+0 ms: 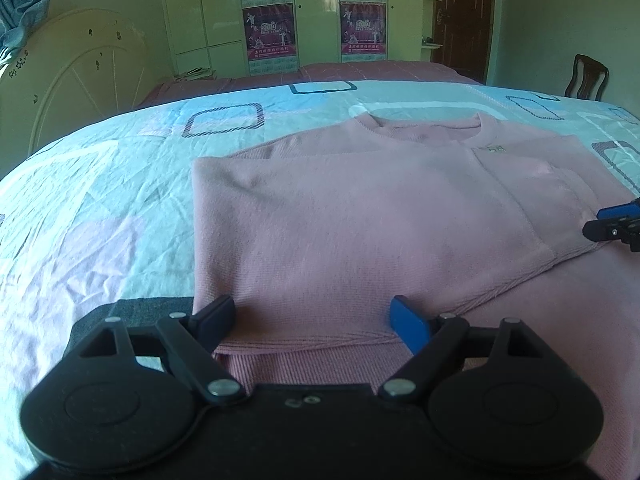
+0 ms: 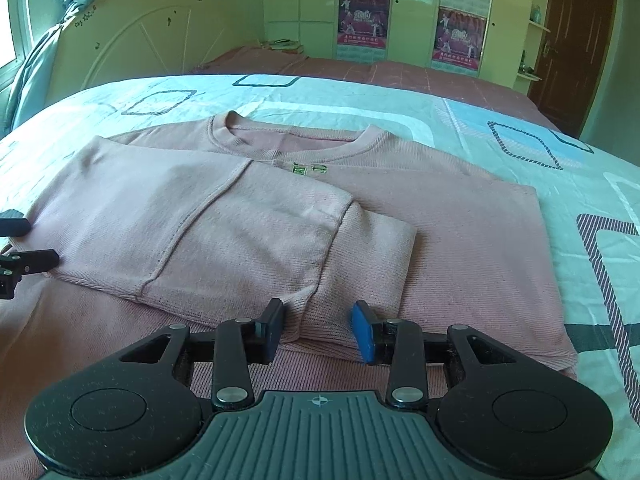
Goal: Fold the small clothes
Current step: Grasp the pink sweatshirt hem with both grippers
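A pink sweater [image 1: 360, 220] lies flat on the bed, collar [image 2: 288, 140] at the far side. Its left part is folded over the body, and the sleeve runs across to a ribbed cuff [image 2: 372, 248]. My left gripper [image 1: 312, 324] stands wide open over the near hem of the folded part, one finger at each side of it. My right gripper [image 2: 318, 330] is half open, its fingers straddling the near edge of the cuff; the cloth there lies flat and unpinched. Each gripper shows at the edge of the other's view: right gripper [image 1: 616, 228], left gripper [image 2: 20, 244].
The bed carries a light blue sheet [image 1: 100, 200] with square patterns. Behind it lies a dark pink cover [image 1: 360, 70]. A pale round headboard [image 1: 80, 72] stands at the left, a wardrobe with posters [image 1: 268, 32] at the back, a brown door [image 1: 460, 20] and a chair [image 1: 586, 78] at the right.
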A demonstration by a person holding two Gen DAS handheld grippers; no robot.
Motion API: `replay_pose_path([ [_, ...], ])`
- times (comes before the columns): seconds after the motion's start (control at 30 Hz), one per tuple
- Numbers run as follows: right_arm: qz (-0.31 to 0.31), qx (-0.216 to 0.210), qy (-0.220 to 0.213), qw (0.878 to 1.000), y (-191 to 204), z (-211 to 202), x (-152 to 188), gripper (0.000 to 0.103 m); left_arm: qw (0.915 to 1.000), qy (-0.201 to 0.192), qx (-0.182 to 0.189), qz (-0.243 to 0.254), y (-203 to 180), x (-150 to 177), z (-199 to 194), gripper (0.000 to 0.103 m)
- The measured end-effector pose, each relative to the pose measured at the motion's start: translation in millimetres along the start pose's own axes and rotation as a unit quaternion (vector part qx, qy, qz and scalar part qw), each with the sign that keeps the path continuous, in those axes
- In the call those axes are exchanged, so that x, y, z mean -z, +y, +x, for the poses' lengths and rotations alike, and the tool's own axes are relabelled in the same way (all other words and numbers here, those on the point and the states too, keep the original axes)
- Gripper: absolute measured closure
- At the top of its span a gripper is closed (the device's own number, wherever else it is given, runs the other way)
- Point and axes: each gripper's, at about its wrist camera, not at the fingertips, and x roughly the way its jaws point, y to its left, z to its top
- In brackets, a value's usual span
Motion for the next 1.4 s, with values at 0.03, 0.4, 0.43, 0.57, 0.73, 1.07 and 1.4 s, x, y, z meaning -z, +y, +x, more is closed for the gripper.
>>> replay_pose_path([
  [0.03,0.002,0.002,0.0,1.0,-1,-3,0,0.052,1.0,0.004,-0.005,0.001,-2,-1,-1,0.019],
  [0.4,0.076,-0.023,-0.02,0.997,-58,-88,78,0.016,0.9982,0.022,-0.049,0.026,-14,35,-57,0.02],
  [0.43,0.092,-0.027,-0.018,0.995,-67,-98,87,0.022,0.9983,0.027,-0.048,0.019,-11,43,-64,0.02],
  [0.57,0.167,-0.05,-0.018,0.985,-104,-134,122,0.031,0.9985,0.033,-0.04,-0.015,-2,74,-96,0.021],
  [0.73,0.231,-0.071,-0.016,0.97,-134,-170,158,0.031,0.9969,0.031,-0.023,-0.069,7,104,-132,0.022],
  [1.07,0.317,-0.168,-0.003,0.934,-150,-208,217,0.043,0.98,0.03,0.073,-0.183,10,157,-181,0.042],
  [1.4,0.373,-0.251,0.01,0.893,-150,-216,254,0.063,0.9216,0.026,0.212,-0.324,22,196,-186,0.058],
])
